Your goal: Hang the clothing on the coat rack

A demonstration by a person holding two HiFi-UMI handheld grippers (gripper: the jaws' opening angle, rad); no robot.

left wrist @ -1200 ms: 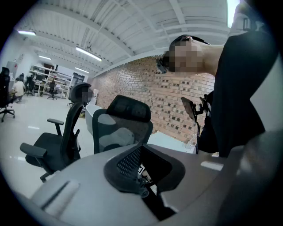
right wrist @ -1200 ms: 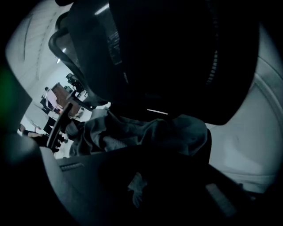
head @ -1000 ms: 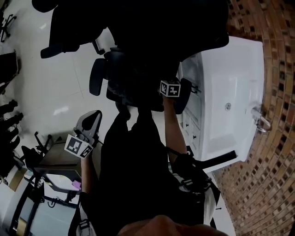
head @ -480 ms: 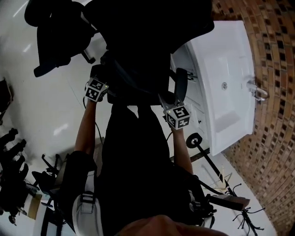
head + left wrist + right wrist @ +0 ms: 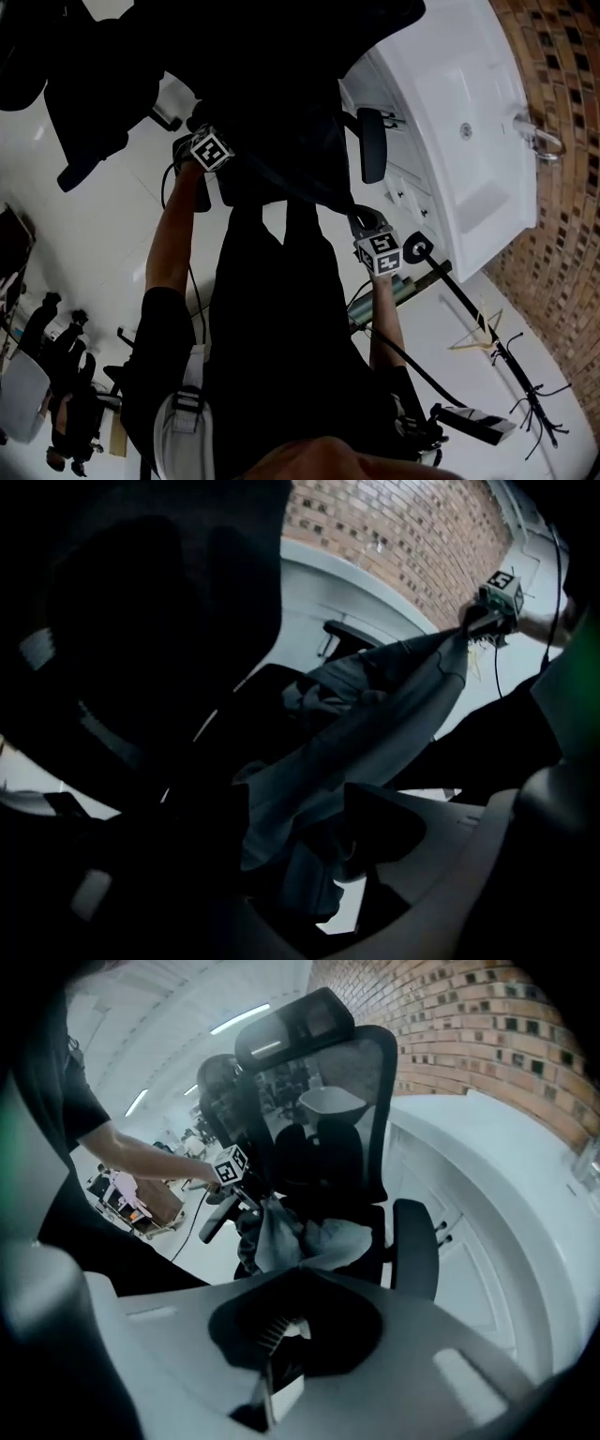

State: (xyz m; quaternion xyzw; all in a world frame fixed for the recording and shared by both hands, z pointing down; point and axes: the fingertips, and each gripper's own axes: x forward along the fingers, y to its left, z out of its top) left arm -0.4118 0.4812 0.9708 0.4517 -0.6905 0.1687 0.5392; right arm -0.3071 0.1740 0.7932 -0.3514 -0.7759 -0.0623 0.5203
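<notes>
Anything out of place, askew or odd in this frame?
Yes. The coat rack appears to lie slanted across the white floor beside the sink cabinet rather than stand, though this angle leaves doubt. The clothing sits bunched on the office chair, one end gripped in the shut right claw.

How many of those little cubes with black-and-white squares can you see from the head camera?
2. One cube is at the upper left, beside the chair. The other is at the lower right, near the white sink. More may be hidden in the dark parts.
</notes>
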